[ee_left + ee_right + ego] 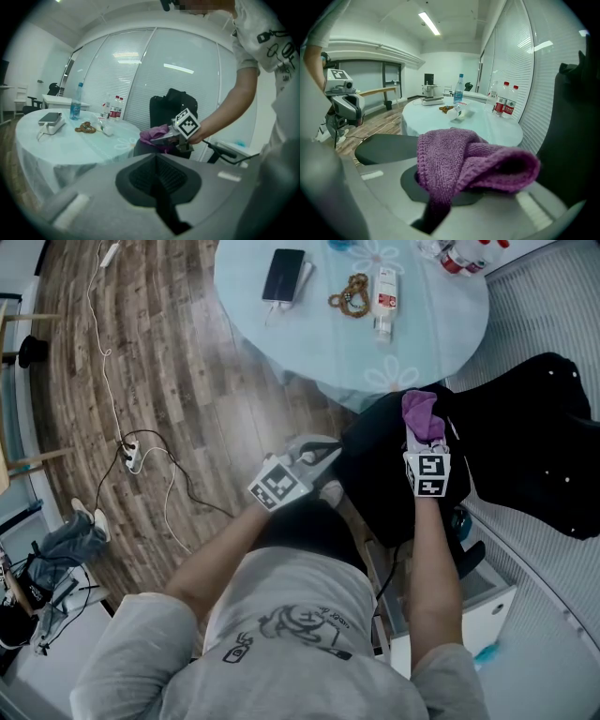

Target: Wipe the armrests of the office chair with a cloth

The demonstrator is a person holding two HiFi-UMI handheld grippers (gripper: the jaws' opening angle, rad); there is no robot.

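A purple knitted cloth (468,161) is bunched up and clamped in my right gripper (449,190), whose jaws are shut on its lower fold. In the head view the cloth (422,413) sits over the black office chair (530,451), at the edge by the round table. A dark oval armrest pad (384,147) lies just left of the cloth. My left gripper (319,454) hangs to the left of the chair, jaws together and holding nothing. From the left gripper (157,164) I see the right gripper's marker cube (187,124) and the cloth (157,135).
A round glass-topped table (441,343) stands right behind the chair, with a phone (283,275), beads (353,293) and a small bottle (384,296) on it. Water bottles (506,107) stand at its far side. A power strip with cables (131,457) lies on the wood floor to the left.
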